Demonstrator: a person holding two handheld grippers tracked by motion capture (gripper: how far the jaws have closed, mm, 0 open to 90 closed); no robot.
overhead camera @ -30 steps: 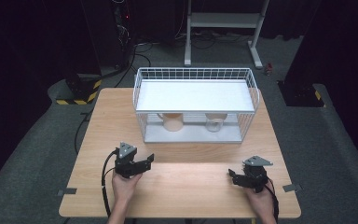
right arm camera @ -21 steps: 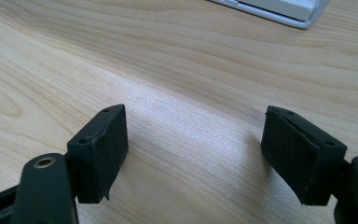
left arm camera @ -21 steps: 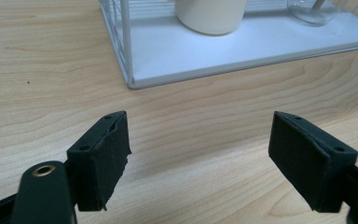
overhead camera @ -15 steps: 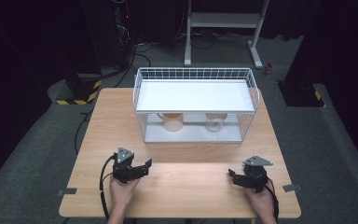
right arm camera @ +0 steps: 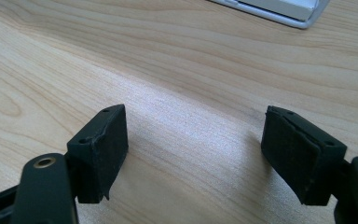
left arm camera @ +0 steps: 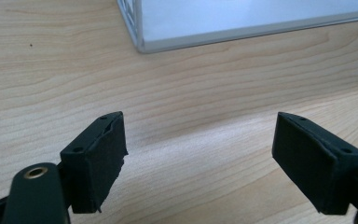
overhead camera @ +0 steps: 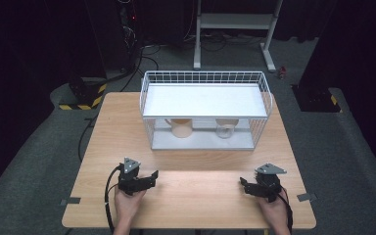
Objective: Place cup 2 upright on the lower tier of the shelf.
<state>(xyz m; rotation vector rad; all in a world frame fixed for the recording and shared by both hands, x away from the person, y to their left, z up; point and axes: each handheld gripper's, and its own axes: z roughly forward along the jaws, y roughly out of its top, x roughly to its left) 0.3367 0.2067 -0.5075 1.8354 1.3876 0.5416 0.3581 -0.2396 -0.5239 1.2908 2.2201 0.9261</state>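
Light wooden table point(overhead camera: 117, 122) with a rack at its far side

A white wire-mesh two-tier rack point(overhead camera: 203, 110) stands directly on the tabletop; both hand-held grippers rest on its near edge.

A white wire rack point(overhead camera: 205, 110) stands upright at the far middle of the tabletop point(overhead camera: 103, 147), well apart from both hands. It has a solid white upper shelf with a low wire rim around it, and a pale lower tray beneath. On that lower tray stand two cups side by side: a tan mug point(overhead camera: 181, 127) toward the left, upright, and a clear glass cup point(overhead camera: 225, 128) toward the right, apart from it.
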